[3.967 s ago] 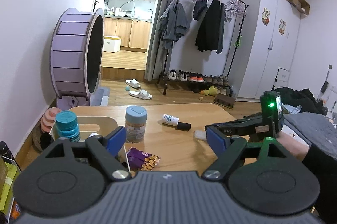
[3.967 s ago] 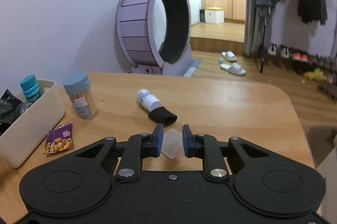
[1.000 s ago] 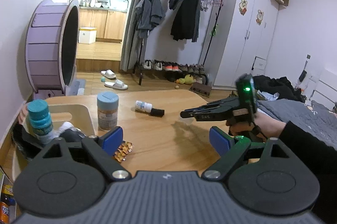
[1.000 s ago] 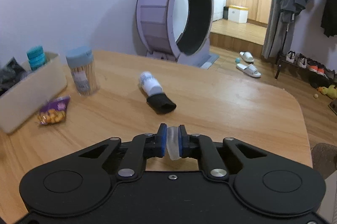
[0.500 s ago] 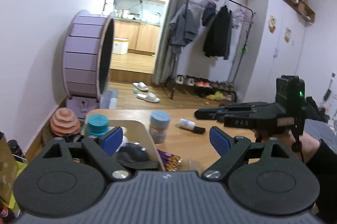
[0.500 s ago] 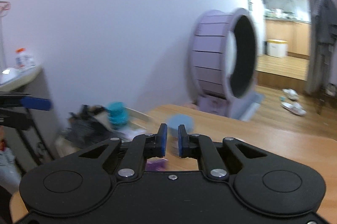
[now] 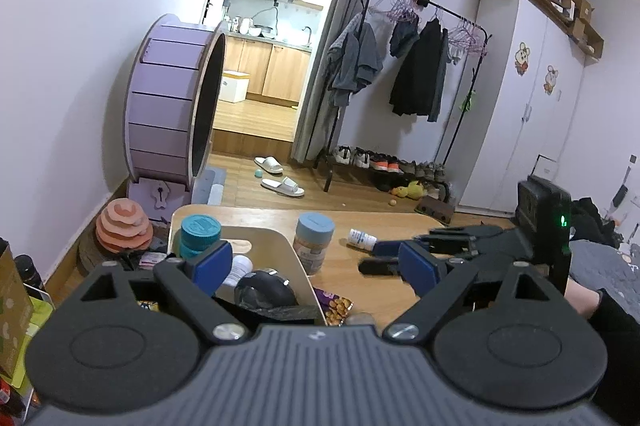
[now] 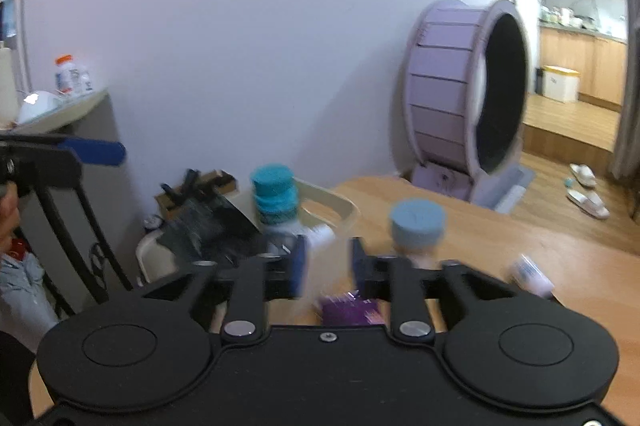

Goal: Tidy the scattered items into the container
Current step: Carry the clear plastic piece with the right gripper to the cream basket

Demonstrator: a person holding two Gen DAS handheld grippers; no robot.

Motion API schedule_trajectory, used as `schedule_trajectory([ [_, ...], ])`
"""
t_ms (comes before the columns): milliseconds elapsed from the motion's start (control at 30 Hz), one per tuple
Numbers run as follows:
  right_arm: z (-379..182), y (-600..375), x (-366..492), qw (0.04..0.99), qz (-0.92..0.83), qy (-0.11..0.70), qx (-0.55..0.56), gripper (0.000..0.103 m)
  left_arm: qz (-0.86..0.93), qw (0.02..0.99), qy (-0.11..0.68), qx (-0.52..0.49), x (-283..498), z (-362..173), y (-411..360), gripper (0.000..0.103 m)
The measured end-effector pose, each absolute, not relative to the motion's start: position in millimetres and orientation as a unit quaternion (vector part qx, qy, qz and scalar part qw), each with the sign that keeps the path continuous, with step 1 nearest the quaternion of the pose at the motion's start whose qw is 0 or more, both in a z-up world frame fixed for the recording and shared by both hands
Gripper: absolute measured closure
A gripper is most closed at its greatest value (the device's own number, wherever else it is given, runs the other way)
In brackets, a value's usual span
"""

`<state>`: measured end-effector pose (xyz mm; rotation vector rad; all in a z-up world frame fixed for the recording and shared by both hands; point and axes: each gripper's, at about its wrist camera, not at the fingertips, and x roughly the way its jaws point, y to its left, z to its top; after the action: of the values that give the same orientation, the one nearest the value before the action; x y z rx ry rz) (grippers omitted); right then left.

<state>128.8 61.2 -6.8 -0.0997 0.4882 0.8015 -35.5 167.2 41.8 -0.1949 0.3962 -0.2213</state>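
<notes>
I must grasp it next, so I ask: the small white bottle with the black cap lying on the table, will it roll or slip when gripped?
The white bottle lies on its side, so a sideways nudge would probably roll it. Its body looks smooth and round, perhaps slippery. It seems small, likely light.

Container (image 7: 280,238) at the table's (image 7: 400,222) left end, capped jar (image 7: 199,232) standing inside it, toothpick jar (image 7: 314,244) just right of it, snack packet (image 7: 334,304) in front, small bottle (image 7: 362,238) lying further right, wheel (image 7: 176,106) behind.
</notes>
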Motion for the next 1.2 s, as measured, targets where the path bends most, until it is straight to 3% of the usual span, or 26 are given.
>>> schedule_trajectory([
  [33,-11,56,127,0.892,0.379,0.240,-0.053,0.053,-0.111,0.969,0.197,-0.096,-35,41,166,0.013],
  [133,-27,53,121,0.890,0.367,0.262,-0.072,0.049,-0.116,0.969,0.198,-0.091,-35,40,161,0.013],
  [667,-83,73,115,0.872,0.356,0.303,-0.148,0.048,-0.111,0.968,0.212,-0.079,-37,32,157,0.013],
  [867,-83,71,117,0.870,0.367,0.300,-0.138,0.071,-0.110,0.968,0.211,-0.077,-40,32,157,0.013],
  [933,-82,69,117,0.867,0.374,0.304,-0.130,0.085,-0.112,0.968,0.211,-0.078,-41,32,157,0.013],
  [1200,-64,53,116,0.878,0.368,0.291,-0.094,0.086,-0.122,0.964,0.228,-0.067,-35,27,151,0.013],
])
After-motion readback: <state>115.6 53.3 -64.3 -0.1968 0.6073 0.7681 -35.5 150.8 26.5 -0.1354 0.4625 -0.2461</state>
